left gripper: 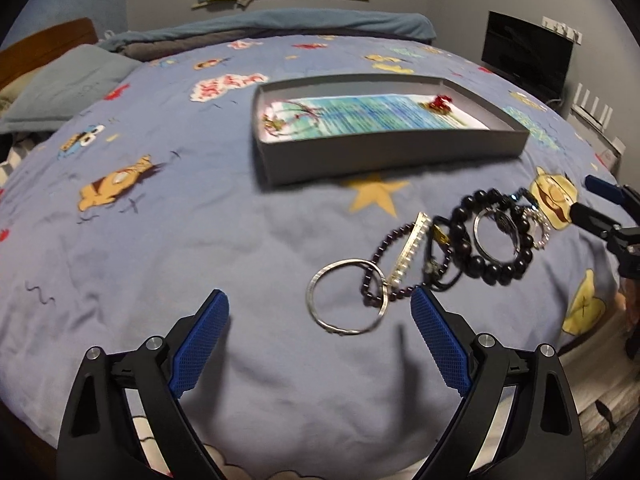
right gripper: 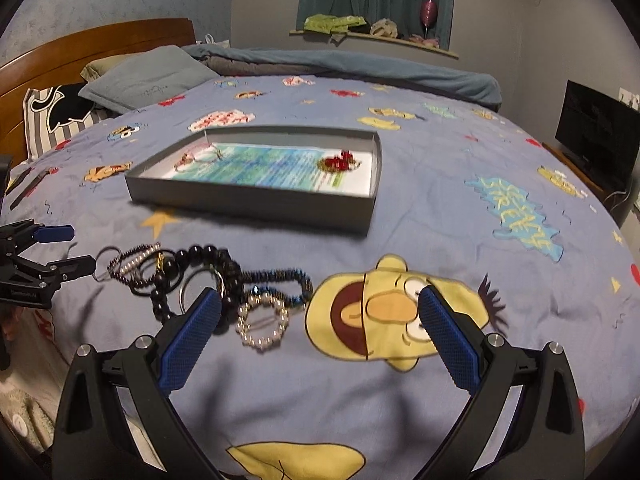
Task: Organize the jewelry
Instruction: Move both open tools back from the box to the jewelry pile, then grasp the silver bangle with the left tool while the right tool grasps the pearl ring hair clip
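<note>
On the blue cartoon-print bedspread (left gripper: 160, 240), jewelry sits in a tangled heap at about 3 o'clock in the left wrist view, 9 o'clock in the right wrist view. Heap includes a silver bangle (left gripper: 347, 297), thin dark bead strand (left gripper: 384, 268), a pale bar-shaped piece (left gripper: 410, 249) (type unclear), big black bead bracelet (left gripper: 490, 236) with a silver ring (left gripper: 498, 234) lying inside it. Right view adds a pearl-like bead ring (right gripper: 262, 322) and a blue-black beaded strand (right gripper: 280, 278), just beside each other. Pieces overlap, so they likely need picking one at a time.

Grey shallow box (left gripper: 384, 152) at 12 o'clock, well apart from the heap, lined with a blue-green printed sheet (right gripper: 272, 166). Already in it: a red bead piece (right gripper: 340, 162) toward its right end and a small pinkish piece (right gripper: 196, 158) at the left end. Spaced apart, probably so sorted items stay separate.

Left gripper (left gripper: 320, 344) jaws spread wide, holding nothing, low over the bedspread; right blue pad (left gripper: 438, 344) near the dark strand, bangle just ahead between the pads. Looks lined up to take the bangle or strand.

Right gripper (right gripper: 320, 336) also spread wide, empty, left pad (right gripper: 190, 344) at the edge of the black beads, pearl ring inside the gap. Likely its next target.

Most of the heap unsorted; task looks early. Snag risk: linked pieces could drag along.
</note>
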Motion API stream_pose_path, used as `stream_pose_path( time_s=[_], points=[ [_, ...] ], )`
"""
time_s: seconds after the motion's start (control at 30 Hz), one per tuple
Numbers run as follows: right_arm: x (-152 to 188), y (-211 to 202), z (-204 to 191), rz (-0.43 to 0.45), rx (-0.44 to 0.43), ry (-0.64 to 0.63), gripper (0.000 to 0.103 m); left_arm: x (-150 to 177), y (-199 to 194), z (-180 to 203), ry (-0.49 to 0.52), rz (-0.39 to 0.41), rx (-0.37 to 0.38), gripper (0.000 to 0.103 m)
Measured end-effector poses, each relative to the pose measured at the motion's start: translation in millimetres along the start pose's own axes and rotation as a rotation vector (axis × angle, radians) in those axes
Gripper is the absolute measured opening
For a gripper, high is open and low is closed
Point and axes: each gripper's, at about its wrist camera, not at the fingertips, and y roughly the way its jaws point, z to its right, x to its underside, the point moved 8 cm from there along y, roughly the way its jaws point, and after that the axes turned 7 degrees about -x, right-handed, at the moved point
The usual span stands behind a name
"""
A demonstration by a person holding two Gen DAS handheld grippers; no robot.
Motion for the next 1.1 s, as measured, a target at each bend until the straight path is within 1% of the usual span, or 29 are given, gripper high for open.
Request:
stream_pose_path(
  time_s=[0.17, 0.2, 0.23, 0.27, 0.33, 0.37, 0.43, 0.53, 0.57, 0.6, 0.73, 0.83, 1.1],
  points=[
    [11, 7, -5, -0.035, -0.027, -0.003, 0.097, 3, 1, 10, 0.03, 0.004, 0.006, 0.09],
    [11, 7, -6, -0.037, -0.031, -0.009, 0.097, 4, 3, 12, 0.037, -0.003, 0.003, 0.089],
    [11, 7, -7, -0.04, -0.032, -0.012, 0.094, 5, 4, 12, 0.04, -0.008, 0.005, 0.086],
    [12, 8, -9, -0.046, -0.033, -0.017, 0.091, 6, 6, 14, 0.045, -0.014, 0.007, 0.082],
    [16, 12, -13, -0.068, -0.044, -0.026, 0.079, 7, 7, 15, 0.053, -0.02, 0.002, 0.078],
    [17, 14, -15, -0.081, -0.054, -0.029, 0.076, 7, 7, 16, 0.054, -0.02, 0.003, 0.074],
    [22, 19, -19, -0.106, -0.069, -0.041, 0.063, 7, 7, 16, 0.054, -0.021, 0.005, 0.069],
    [24, 22, -26, -0.12, -0.085, -0.061, 0.055, 7, 9, 15, 0.052, -0.025, 0.006, 0.064],
    [25, 24, -29, -0.128, -0.089, -0.071, 0.049, 7, 9, 15, 0.053, -0.025, 0.008, 0.062],
    [26, 25, -31, -0.136, -0.093, -0.08, 0.046, 6, 9, 16, 0.055, -0.025, 0.008, 0.061],
    [29, 30, -35, -0.151, -0.102, -0.091, 0.041, 7, 9, 17, 0.063, -0.027, 0.006, 0.054],
    [28, 34, -32, -0.154, -0.111, -0.063, 0.041, 8, 10, 18, 0.068, -0.03, 0.005, 0.053],
    [27, 44, -32, -0.168, -0.1, -0.067, 0.041, 9, 14, 20, 0.073, -0.04, 0.003, 0.052]
  ],
)
